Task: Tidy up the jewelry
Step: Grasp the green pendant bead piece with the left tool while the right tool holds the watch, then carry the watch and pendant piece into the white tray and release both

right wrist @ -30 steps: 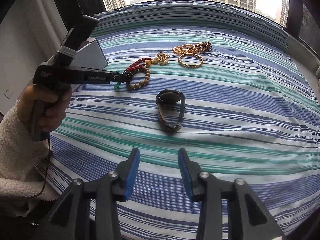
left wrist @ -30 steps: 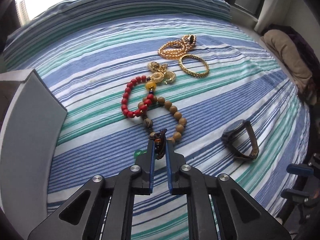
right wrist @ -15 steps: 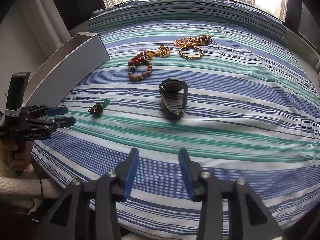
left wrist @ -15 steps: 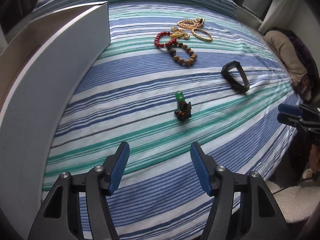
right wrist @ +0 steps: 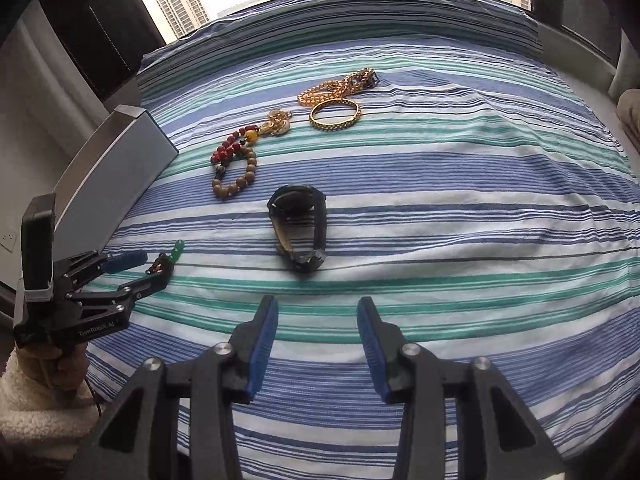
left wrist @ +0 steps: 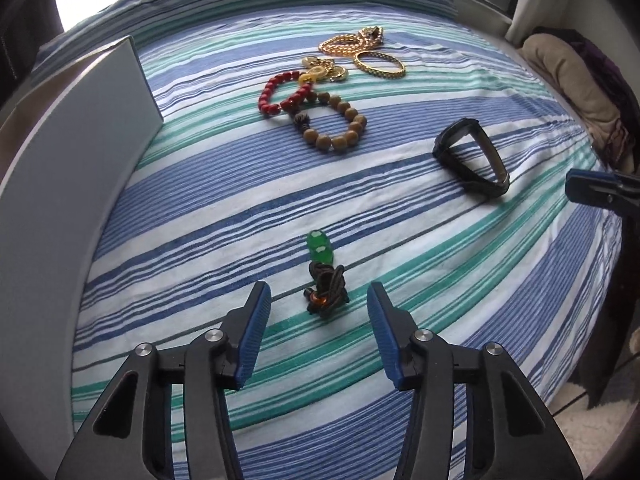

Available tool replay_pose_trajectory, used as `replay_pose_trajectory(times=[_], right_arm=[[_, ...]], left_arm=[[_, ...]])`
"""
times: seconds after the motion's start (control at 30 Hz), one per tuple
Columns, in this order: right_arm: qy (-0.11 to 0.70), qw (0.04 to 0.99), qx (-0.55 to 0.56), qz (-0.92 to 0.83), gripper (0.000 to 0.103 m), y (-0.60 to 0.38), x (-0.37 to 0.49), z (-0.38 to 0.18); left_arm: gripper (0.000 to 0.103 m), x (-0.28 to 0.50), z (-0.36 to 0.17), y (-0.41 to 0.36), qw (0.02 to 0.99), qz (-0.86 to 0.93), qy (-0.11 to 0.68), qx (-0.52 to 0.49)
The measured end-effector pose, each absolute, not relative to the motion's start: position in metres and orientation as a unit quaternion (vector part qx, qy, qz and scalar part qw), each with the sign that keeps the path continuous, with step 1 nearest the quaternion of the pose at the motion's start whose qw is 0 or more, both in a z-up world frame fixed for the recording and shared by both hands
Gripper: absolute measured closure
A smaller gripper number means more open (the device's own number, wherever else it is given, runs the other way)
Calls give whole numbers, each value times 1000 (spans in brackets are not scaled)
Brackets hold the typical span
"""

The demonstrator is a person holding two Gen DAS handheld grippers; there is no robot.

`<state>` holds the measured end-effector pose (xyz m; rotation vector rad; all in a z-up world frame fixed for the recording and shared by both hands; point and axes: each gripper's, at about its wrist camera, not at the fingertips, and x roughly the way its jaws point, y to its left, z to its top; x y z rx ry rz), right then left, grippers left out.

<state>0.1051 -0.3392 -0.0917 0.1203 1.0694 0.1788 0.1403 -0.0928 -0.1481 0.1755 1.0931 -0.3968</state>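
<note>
A green pendant on a dark knotted cord [left wrist: 325,280] lies on the striped bedspread between the tips of my open, empty left gripper [left wrist: 318,300]; it also shows in the right wrist view [right wrist: 166,261]. Farther back lie a wooden bead bracelet [left wrist: 336,124], a red bead bracelet [left wrist: 282,94], gold charms [left wrist: 324,70], a gold bangle [left wrist: 380,65] and a gold chain [left wrist: 350,42]. A dark watch [right wrist: 300,232] lies ahead of my open, empty right gripper [right wrist: 316,328].
A grey box [left wrist: 68,160] with a raised lid stands along the left edge of the bed. A beige cushion [left wrist: 568,76] lies at the right. The bed's near edge runs just under both grippers.
My left gripper carried the green pendant back from the bracelets, let it go and opened. It has since moved forward so its tips flank the pendant. The right gripper stayed still.
</note>
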Motion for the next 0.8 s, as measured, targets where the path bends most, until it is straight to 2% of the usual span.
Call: replay_pose_trajectory(times=[0.03, 0.07, 0.13, 0.3, 0.33, 0.37, 0.63, 0.8], right_arm=[[509, 855, 60, 87, 61, -339, 113, -93], [509, 854, 62, 89, 61, -338, 122, -94], [510, 853, 61, 95, 61, -331, 142, -102], [536, 839, 35, 84, 62, -311, 184, -136], [540, 837, 38, 78, 82, -312, 188, -141], [540, 837, 50, 78, 94, -315, 188, -142], [492, 853, 109, 137, 96, -308, 154, -79], [462, 851, 96, 230, 96, -242, 158, -28]], left_arm=[[65, 140, -151, -92, 830, -187, 519, 81], [69, 140, -152, -92, 830, -184, 520, 79], [93, 141, -152, -90, 834, -180, 516, 76], [96, 145, -148, -80, 837, -173, 518, 26], [96, 143, -144, -76, 838, -173, 517, 18], [96, 140, -139, -72, 841, -171, 514, 11], [96, 107, -68, -19, 859, -151, 487, -47], [96, 83, -6, 49, 887, -100, 440, -96]])
